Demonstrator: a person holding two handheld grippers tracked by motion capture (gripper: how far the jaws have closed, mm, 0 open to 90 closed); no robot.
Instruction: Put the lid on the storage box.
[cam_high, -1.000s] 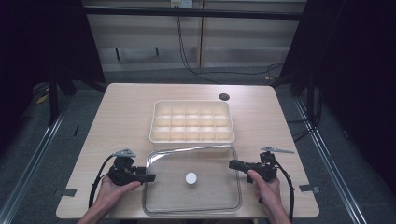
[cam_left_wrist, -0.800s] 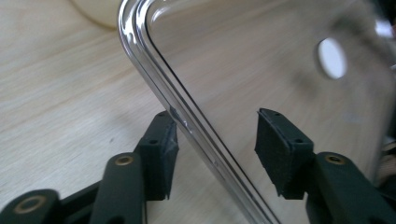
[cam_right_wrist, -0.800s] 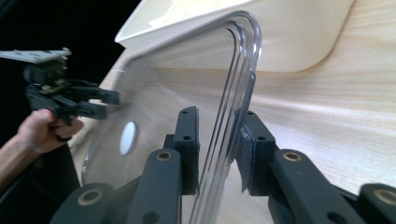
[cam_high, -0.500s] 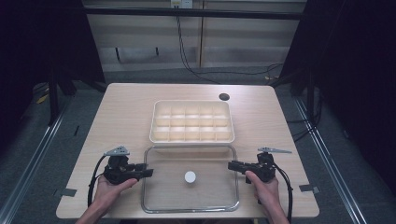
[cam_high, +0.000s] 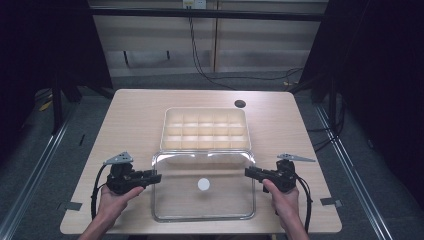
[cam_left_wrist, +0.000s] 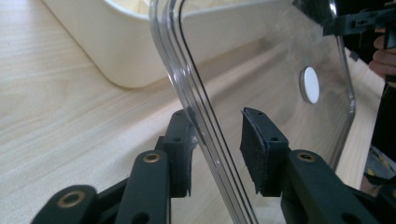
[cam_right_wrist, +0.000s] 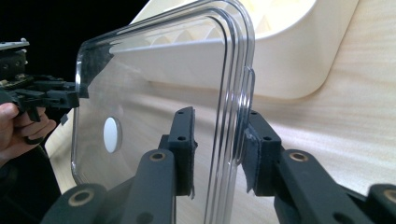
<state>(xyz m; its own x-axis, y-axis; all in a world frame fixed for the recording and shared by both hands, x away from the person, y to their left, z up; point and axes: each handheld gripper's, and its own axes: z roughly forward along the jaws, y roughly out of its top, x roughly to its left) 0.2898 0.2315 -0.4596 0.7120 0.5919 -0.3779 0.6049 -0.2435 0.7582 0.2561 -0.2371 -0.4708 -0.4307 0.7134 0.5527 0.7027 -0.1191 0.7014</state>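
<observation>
High view: clear lid on surface, near edge of tray, between both claws. Left claw view: jaws wide, straddling lid's rim. Right claw view: jaws apart around the rim, one pad touching

Both forearms come in from the near edge. The left gripper points right, the right gripper points left, facing each other. Each one's jaws stand parted, with a gap between the pads.
</observation>
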